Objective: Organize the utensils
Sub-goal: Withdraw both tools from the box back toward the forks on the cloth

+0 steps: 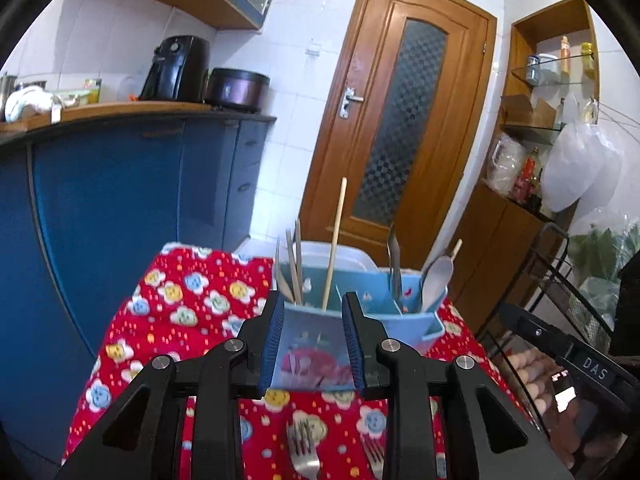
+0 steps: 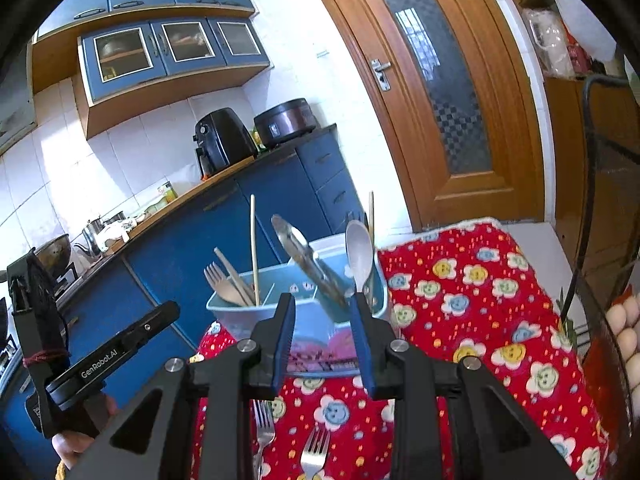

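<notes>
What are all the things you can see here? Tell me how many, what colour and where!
utensil holder: one, light blue, on the tablecloth, ahead of both claws
chopsticks: several, pale wood, standing in the holder
wooden fork: one, pale, in the holder's left part
spoon: one, pale grey, in the holder's right part
metal forks: two, silver, flat on the cloth near the claws
tablecloth: one, red with flowers, over the table
air fryer: one, black, on the counter
door: one, brown wood, behind
left claw: black with blue pads, open, empty
right claw: same, open, empty
</notes>
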Action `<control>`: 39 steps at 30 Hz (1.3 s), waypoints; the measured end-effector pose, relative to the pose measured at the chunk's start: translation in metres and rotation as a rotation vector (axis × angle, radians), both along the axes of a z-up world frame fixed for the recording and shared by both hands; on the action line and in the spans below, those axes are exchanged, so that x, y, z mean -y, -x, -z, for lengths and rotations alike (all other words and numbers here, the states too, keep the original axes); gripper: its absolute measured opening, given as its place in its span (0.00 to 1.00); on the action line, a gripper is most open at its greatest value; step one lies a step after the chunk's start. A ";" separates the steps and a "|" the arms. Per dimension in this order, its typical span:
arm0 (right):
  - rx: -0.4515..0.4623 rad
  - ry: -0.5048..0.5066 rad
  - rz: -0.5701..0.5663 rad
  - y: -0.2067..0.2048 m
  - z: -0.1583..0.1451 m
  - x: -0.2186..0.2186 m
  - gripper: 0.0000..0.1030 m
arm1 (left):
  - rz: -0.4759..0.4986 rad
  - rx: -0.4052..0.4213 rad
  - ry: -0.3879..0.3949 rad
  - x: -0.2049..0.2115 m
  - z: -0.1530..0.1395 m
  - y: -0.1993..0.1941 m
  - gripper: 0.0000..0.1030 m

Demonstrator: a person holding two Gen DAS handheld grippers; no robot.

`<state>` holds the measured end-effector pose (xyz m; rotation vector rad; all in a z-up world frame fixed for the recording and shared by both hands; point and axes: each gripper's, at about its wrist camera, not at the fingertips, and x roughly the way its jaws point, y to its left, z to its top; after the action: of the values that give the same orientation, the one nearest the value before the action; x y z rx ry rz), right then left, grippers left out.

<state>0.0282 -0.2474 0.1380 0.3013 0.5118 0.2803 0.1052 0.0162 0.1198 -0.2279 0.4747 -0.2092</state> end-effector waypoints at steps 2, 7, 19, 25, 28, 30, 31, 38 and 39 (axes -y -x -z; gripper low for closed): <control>-0.011 0.000 0.001 0.002 0.004 0.000 0.30 | 0.005 -0.017 0.006 -0.001 0.003 0.003 0.29; -0.054 -0.016 0.005 0.006 0.016 0.003 0.30 | 0.008 -0.044 -0.001 -0.005 0.013 0.011 0.29; -0.132 -0.008 0.016 0.016 0.041 0.009 0.30 | 0.035 -0.161 -0.006 -0.005 0.049 0.019 0.29; -0.170 0.006 0.022 0.018 0.053 0.011 0.30 | 0.042 -0.214 -0.017 -0.005 0.064 0.021 0.29; -0.196 0.010 0.023 0.018 0.061 0.013 0.30 | 0.046 -0.241 -0.025 -0.003 0.073 0.021 0.29; -0.211 0.009 0.023 0.018 0.066 0.014 0.30 | 0.043 -0.265 -0.026 -0.002 0.081 0.020 0.29; -0.221 0.008 0.021 0.018 0.069 0.014 0.30 | 0.044 -0.277 -0.024 -0.003 0.085 0.019 0.29; -0.264 0.004 0.010 0.017 0.084 0.013 0.30 | 0.078 -0.363 -0.003 0.003 0.108 0.013 0.29; -0.268 0.003 0.009 0.017 0.085 0.013 0.30 | 0.082 -0.369 -0.008 0.005 0.110 0.011 0.29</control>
<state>0.0116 -0.2607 0.0529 0.3398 0.7750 0.2314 0.0940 0.0114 0.0101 -0.2399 0.8521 -0.2469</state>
